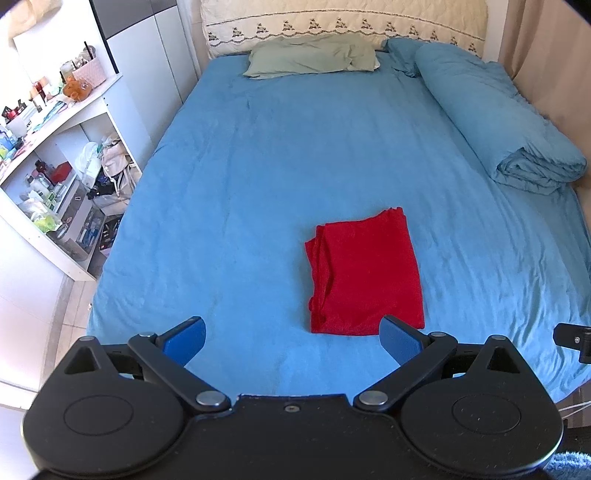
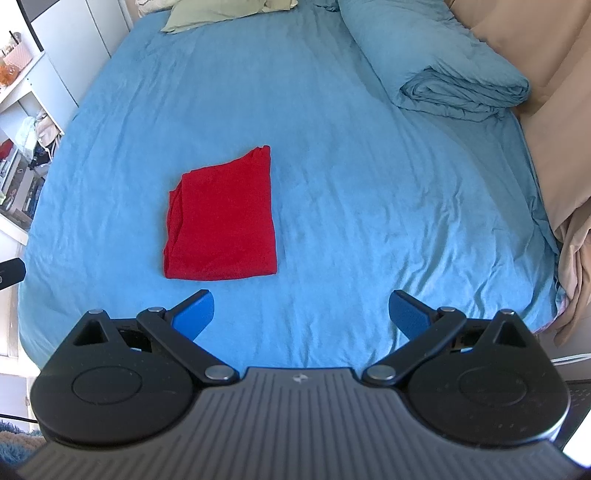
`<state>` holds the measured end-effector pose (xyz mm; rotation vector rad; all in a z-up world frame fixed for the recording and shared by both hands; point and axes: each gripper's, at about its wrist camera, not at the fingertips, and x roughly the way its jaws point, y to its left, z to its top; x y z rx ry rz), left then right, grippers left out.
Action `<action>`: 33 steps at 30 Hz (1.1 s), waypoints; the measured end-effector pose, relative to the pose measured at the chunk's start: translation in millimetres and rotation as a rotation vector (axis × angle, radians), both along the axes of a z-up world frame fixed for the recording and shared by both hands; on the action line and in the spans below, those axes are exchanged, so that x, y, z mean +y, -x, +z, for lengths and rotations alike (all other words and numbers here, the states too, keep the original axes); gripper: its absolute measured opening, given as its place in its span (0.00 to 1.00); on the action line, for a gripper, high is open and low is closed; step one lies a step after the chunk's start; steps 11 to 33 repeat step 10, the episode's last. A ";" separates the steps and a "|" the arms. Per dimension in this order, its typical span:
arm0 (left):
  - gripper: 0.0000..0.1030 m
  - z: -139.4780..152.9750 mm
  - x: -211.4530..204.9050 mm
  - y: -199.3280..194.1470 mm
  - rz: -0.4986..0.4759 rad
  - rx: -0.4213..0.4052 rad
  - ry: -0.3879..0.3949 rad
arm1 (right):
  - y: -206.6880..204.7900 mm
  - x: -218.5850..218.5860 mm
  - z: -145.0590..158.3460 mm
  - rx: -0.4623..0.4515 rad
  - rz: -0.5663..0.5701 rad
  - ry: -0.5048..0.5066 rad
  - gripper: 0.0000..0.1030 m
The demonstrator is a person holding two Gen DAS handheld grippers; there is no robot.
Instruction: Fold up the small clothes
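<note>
While the red garment (image 1: 364,273) sits folded on the bed (image 1: 258,166), left gripper (image 1: 293,339) and right gripper (image 2: 301,314) both hang wide, empty, just short of it.

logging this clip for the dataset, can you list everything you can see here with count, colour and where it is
red garment: 1, red, folded into a rectangle, lying flat on the near middle of the bed
bed sheet: 1, blue, covering the mattress
pillow: 1, pale green, at the head of the bed
duvet: 1, blue, rolled and folded along the right side of the bed
headboard cover: 1, cream with a dark embroidered band, behind the pillow
shelf unit: 1, white, left of the bed, packed with small items too cluttered to count
curtain: 1, beige, right of the bed
left gripper: 1, black with blue fingers, open, empty, near the garment's near edge
right gripper: 1, black with blue fingers, open, empty, right of the garment
</note>
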<state>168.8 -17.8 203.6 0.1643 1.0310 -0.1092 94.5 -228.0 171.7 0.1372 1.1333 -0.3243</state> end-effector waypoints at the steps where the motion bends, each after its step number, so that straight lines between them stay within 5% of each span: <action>1: 0.99 0.3 1.6 -0.3 -0.001 0.001 0.001 | 0.6 0.1 0.6 -0.001 -0.002 0.000 1.00; 33: 0.99 1.2 5.2 -1.0 -0.004 -0.002 0.010 | 1.5 2.3 1.9 -0.009 -0.002 0.005 1.00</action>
